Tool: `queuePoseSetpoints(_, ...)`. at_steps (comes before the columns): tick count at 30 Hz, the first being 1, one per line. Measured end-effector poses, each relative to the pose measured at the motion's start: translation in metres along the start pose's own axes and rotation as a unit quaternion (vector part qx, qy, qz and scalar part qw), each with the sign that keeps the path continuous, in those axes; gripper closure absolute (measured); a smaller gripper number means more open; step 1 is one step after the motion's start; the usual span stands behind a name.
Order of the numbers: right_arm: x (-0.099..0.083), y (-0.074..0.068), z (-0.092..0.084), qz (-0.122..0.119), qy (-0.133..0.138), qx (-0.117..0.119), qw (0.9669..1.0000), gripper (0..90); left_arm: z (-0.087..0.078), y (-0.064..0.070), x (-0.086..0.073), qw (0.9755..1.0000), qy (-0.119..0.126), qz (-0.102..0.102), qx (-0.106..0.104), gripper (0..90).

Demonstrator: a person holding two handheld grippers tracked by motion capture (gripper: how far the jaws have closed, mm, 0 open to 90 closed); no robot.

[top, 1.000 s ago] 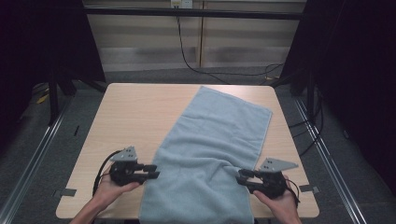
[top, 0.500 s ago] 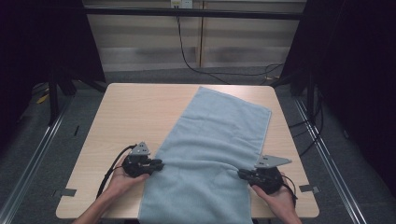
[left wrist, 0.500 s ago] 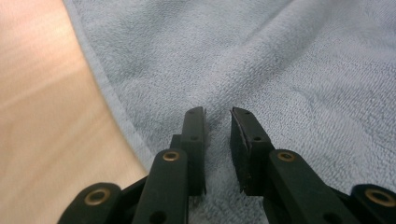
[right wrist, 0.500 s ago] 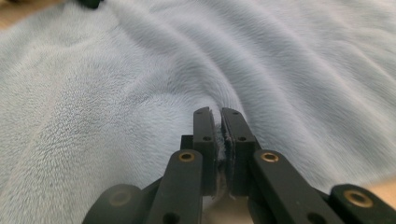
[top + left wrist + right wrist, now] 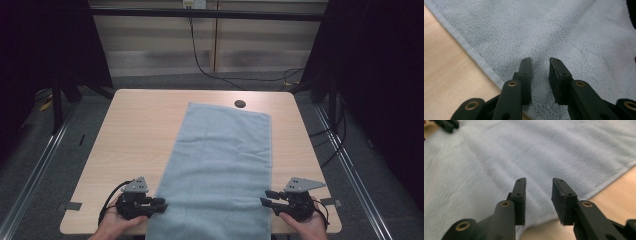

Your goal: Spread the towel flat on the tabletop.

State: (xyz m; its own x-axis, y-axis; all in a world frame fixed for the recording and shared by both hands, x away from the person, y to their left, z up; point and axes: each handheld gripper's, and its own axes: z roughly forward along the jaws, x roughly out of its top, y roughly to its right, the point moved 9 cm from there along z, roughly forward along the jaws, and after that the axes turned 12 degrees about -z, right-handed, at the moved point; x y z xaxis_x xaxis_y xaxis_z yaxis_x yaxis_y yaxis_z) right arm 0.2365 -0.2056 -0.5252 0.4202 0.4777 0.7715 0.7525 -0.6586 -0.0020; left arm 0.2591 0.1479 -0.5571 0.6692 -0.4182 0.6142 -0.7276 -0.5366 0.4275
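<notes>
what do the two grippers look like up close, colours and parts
Both are black. The left gripper and right gripper each carry a grey three-cornered plate on top with small dark holes. A black cable loops from the left one, and another trails behind the right. In the gripper views, the fingers are flat, rectangular black blocks with small screws, on black arms with brass-coloured pivot rings.

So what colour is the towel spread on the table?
Plain light blue-grey terry towel, no pattern; the left gripper view shows it best.
</notes>
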Motion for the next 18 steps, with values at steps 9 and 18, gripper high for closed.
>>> queuePoseSetpoints(9,0.029,0.033,0.029,0.008,0.012,-0.001,0.9999,53.6,-0.001,-0.035,0.078,0.996,0.082,-0.018,0.029,55.5)
queuePoseSetpoints(18,0.059,0.07,0.08,0.039,0.009,0.005,0.9992,49.7,0.039,-0.094,0.134,0.9922,0.08,-0.031,0.091,55.3)
